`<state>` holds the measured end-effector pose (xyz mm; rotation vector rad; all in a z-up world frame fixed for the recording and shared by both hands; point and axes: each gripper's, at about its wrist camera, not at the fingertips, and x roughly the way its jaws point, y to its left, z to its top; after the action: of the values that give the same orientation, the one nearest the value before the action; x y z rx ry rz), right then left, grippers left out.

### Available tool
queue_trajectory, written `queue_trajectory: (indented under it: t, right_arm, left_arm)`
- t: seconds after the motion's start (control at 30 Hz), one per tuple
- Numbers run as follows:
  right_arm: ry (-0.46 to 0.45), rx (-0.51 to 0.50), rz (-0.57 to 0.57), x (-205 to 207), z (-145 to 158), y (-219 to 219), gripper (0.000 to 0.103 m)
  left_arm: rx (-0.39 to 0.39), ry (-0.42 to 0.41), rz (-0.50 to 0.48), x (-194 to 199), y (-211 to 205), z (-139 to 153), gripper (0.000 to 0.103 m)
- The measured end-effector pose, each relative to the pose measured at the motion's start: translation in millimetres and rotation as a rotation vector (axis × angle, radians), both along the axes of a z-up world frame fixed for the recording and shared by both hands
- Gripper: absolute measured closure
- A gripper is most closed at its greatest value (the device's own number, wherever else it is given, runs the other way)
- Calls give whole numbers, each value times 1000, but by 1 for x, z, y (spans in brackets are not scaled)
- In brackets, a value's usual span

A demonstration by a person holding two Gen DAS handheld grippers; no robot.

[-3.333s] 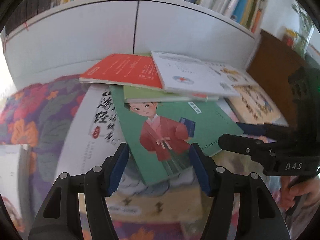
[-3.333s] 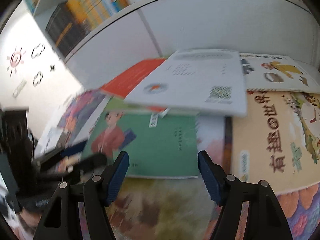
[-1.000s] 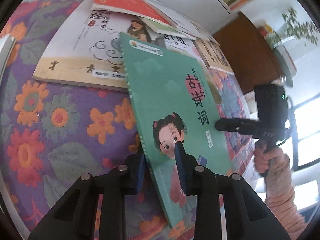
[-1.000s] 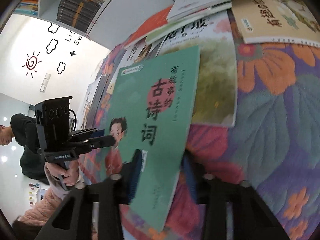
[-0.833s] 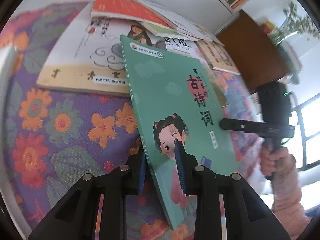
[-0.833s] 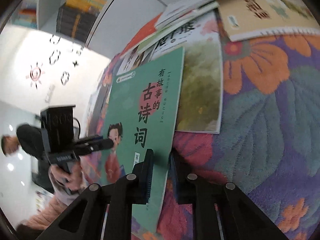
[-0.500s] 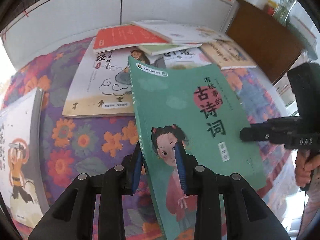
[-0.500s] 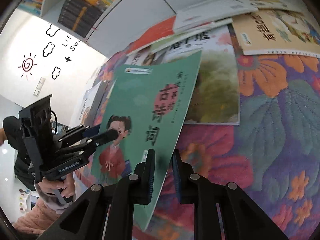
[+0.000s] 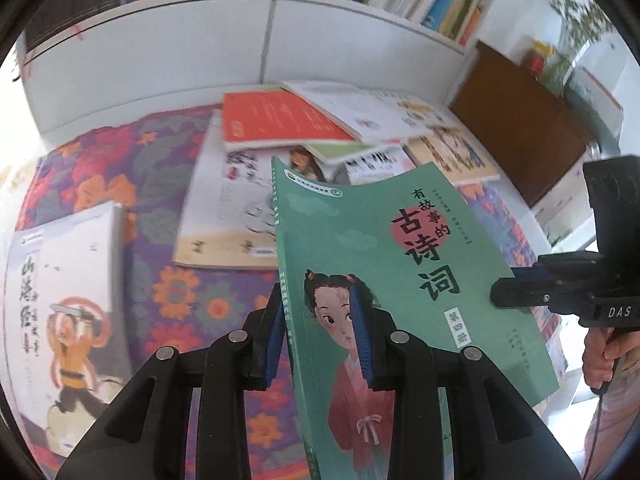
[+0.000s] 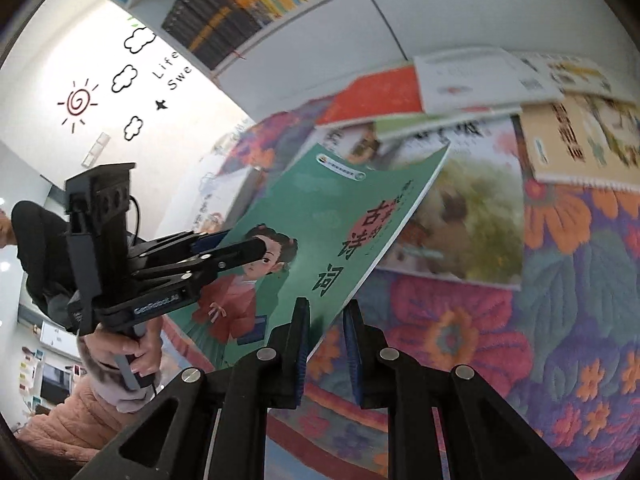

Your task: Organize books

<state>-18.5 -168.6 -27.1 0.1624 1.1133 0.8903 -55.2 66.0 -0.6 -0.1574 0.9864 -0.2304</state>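
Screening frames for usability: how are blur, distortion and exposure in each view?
Left wrist view: green picture book sharp, scattered books behind motion-smeared, shelf lines bowed by fisheye. Right wrist view: the green book and flowered cloth softly blurred, white wall bright.

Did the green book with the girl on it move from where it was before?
Yes. The green book was under the red book in the pile; now both grippers hold it clear of the flowery cloth.

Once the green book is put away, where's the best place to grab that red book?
Take the red book by its near left corner, coming from the left. That edge overhangs the book below, while the white book covers its right side.
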Motion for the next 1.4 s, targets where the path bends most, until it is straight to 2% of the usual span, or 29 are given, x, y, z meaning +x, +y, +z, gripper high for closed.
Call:
queue_trajectory:
  t: [0.23, 0.47, 0.57, 0.73, 0.83, 0.97, 1.2, 1.4]
  right_arm:
    - [-79, 9, 79, 0, 27, 60, 86]
    - [-106, 34, 193, 1, 32, 142, 86]
    - [-113, 41, 237, 0, 28, 178, 86]
    - [-114, 35, 284, 0, 17, 227, 86]
    - [-83, 39, 306, 0, 6, 245, 86]
    - [-64, 26, 332, -2, -6, 268, 86]
    - [-23, -20, 335, 1, -30, 283, 86]
    - [0, -41, 304, 4, -40, 277, 86]
  left_arm:
    - [2, -42, 85, -14, 58, 20, 75]
    - [-10, -81, 218, -37, 137, 34, 75]
    - [6, -77, 271, -44, 166, 30, 75]
    - [-46, -64, 349, -53, 212, 14, 75]
    - [-72, -62, 381, -58, 234, 7, 75]
    - [-65, -42, 410, -64, 248, -5, 75]
    - [-43, 25, 413, -63, 256, -36, 75]
    - [19, 23, 392, -54, 251, -36, 75]
